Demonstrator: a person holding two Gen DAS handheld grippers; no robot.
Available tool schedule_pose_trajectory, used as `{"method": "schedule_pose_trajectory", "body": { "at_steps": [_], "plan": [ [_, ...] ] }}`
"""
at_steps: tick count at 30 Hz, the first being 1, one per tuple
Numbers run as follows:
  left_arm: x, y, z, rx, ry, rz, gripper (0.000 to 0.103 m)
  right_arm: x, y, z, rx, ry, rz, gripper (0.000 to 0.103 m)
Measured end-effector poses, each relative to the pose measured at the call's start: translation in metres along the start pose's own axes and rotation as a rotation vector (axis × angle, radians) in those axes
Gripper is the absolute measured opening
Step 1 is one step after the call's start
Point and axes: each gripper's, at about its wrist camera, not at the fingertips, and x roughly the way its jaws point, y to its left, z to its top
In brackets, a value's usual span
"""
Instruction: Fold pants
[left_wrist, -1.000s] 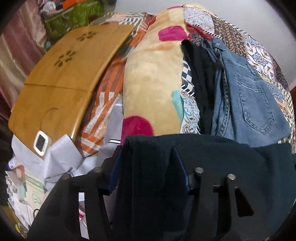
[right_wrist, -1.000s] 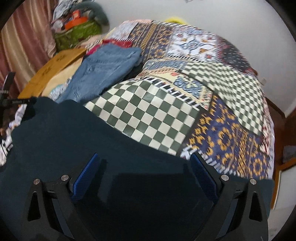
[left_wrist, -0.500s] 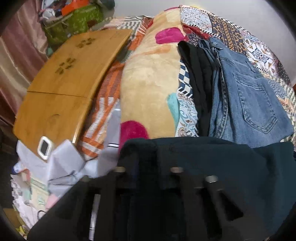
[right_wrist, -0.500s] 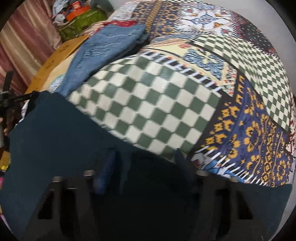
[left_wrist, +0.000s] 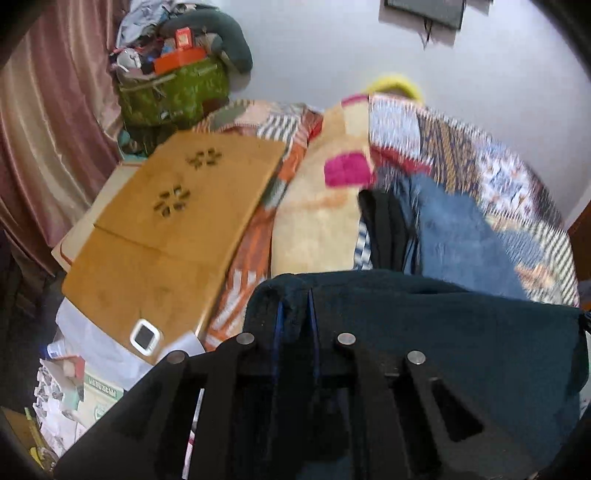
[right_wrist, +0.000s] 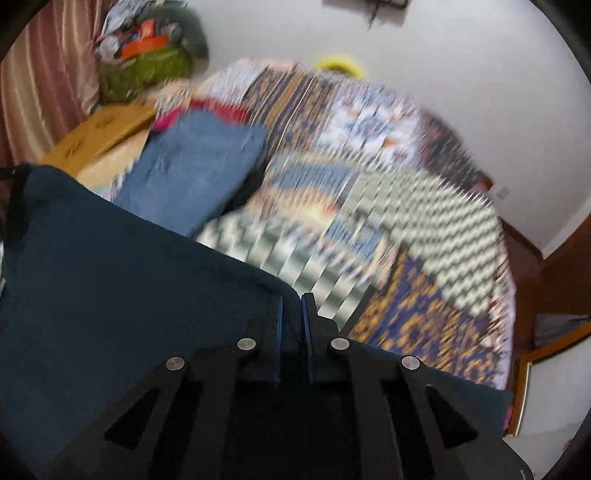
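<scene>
Left gripper (left_wrist: 294, 306): jaws together, clamped on the dark pants (left_wrist: 443, 332), at 6 o'clock.
Right gripper (right_wrist: 291, 306): jaws just closed, pinching the same pants' edge.
Jeans (left_wrist: 458, 243): 1 o'clock, folded on patchwork bedspread (right_wrist: 424, 229).
Wooden board (left_wrist: 166, 229): 10 o'clock.

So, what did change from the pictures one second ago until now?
Both grippers closed on the dark pants: the left gripper and the right gripper now pinch its edge. Both rose, lifting the cloth; more wall shows. The folded jeans, wooden board and patterned bedspread stayed put.
</scene>
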Motion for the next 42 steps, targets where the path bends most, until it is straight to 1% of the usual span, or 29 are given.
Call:
{"method": "schedule_pose_trajectory", "body": {
  "at_steps": [2, 4, 10, 13, 19, 25, 29, 36, 39, 42],
  "plan": [
    [-0.011, 0.002, 0.003, 0.005, -0.011, -0.016, 0.012, -0.017, -0.004, 0.007, 0.020, -0.035, 0.002, 0.008],
    [-0.024, 0.003, 0.001, 0.015, -0.015, -0.034, 0.012, -0.029, -0.001, 0.007, 0.029, -0.052, 0.013, 0.008],
    [-0.054, 0.009, -0.025, 0.043, -0.009, -0.084, 0.012, -0.062, 0.012, -0.021, 0.020, -0.059, 0.038, 0.008],
    [-0.073, 0.015, -0.040, 0.051, -0.024, -0.082, 0.012, -0.082, 0.016, -0.035, 0.047, -0.062, 0.062, 0.008],
    [-0.111, 0.035, -0.070, 0.049, -0.038, -0.105, 0.012, -0.115, 0.024, -0.062, 0.097, -0.082, 0.098, 0.007],
    [-0.135, 0.049, -0.108, 0.066, -0.027, -0.107, 0.012, -0.137, 0.035, -0.093, 0.101, -0.085, 0.116, 0.006],
    [-0.138, 0.060, -0.141, 0.061, -0.002, -0.103, 0.012, -0.145, 0.041, -0.117, 0.109, -0.079, 0.132, 0.006],
    [-0.121, 0.074, -0.197, 0.032, 0.100, -0.100, 0.012, -0.145, 0.052, -0.153, 0.137, -0.042, 0.168, 0.006],
    [-0.113, 0.073, -0.217, 0.032, 0.140, -0.096, 0.012, -0.141, 0.056, -0.170, 0.153, -0.020, 0.178, 0.006],
    [-0.107, 0.069, -0.228, 0.060, 0.171, -0.078, 0.012, -0.137, 0.056, -0.184, 0.188, -0.010, 0.202, 0.006]
  ]
}}
